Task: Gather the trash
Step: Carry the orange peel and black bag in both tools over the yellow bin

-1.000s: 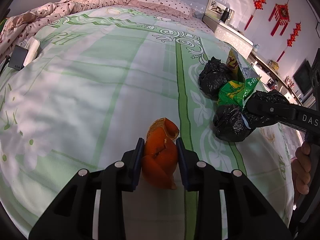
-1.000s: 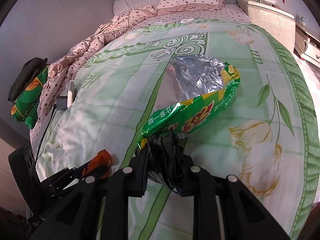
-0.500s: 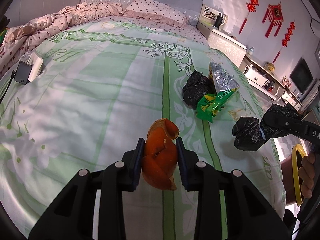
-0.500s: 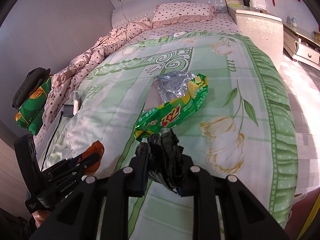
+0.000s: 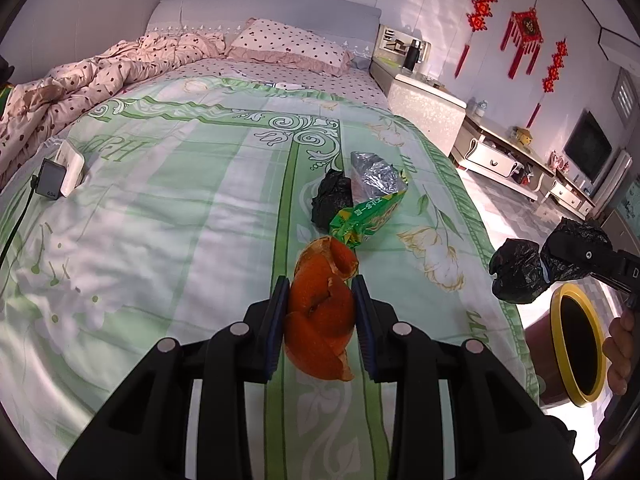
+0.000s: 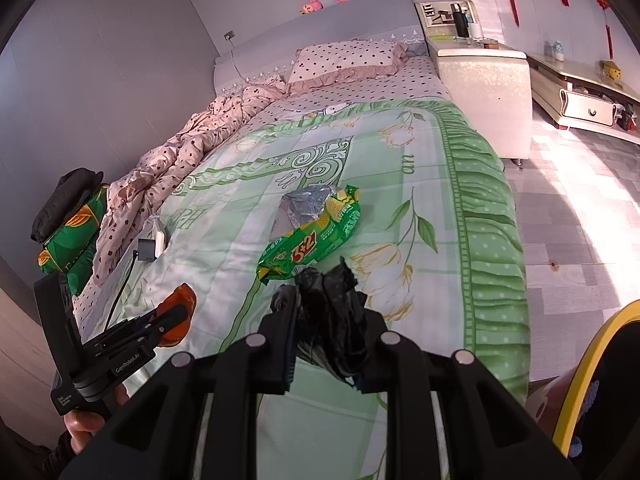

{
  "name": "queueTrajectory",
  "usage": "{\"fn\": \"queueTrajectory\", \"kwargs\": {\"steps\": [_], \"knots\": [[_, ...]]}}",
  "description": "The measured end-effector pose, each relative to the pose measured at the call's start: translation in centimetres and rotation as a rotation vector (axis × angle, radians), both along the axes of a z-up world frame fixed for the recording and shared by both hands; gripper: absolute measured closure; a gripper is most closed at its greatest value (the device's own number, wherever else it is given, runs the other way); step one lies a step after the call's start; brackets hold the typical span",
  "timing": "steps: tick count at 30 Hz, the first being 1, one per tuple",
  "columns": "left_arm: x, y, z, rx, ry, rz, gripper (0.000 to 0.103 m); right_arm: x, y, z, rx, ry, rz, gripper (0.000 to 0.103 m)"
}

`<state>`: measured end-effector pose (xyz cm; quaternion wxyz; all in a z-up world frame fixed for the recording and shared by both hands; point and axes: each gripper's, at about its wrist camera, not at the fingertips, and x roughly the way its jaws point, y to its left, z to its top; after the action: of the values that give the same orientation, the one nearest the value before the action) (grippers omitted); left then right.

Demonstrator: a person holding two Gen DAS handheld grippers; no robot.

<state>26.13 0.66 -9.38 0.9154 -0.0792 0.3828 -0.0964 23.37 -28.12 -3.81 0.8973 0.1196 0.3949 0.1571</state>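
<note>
My left gripper (image 5: pixel 320 312) is shut on a curled orange peel (image 5: pixel 322 320), held above the green bedspread (image 5: pixel 160 220). My right gripper (image 6: pixel 326 336) is shut on a crumpled black plastic bag (image 6: pixel 332 324); in the left wrist view that bag (image 5: pixel 518 276) hangs past the bed's right edge, above and to the left of a yellow-rimmed bin (image 5: pixel 576 344). A green snack wrapper (image 5: pixel 368 210) with silver lining and a second black bag (image 5: pixel 332 200) lie on the bed. The wrapper (image 6: pixel 312 236) also shows in the right wrist view, and the bin's yellow rim (image 6: pixel 588 364) sits at the lower right.
A pink dotted quilt (image 5: pixel 80 84) and pillow (image 5: pixel 288 44) lie at the head of the bed. A charger and white box (image 5: pixel 60 174) rest on the left side. A white bedside cabinet (image 6: pixel 484 92) and low TV unit (image 5: pixel 504 152) stand on the tiled floor right of the bed.
Both grippers rose and drew back from the bed with their loads. The right gripper carried its black bag rightward past the bed edge, and the yellow-rimmed bin came into view.
</note>
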Motion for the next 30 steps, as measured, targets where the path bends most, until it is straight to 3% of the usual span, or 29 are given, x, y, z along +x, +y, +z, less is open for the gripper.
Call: {"fn": "queueTrajectory", "kwargs": {"steps": [14, 30], "knots": [[-3.4, -6.5, 4.6, -0.005, -0.066, -0.099, 0.073, -5.3, -6.7, 3.8, 0.022, -0.083, -0.095, 0.083], [-5.4, -17.0, 8.3, 0.018, -0.115, -0.271, 0.073, -10.1, -15.7, 6.1, 0.03, -0.131, -0.237, 0.083]]}}
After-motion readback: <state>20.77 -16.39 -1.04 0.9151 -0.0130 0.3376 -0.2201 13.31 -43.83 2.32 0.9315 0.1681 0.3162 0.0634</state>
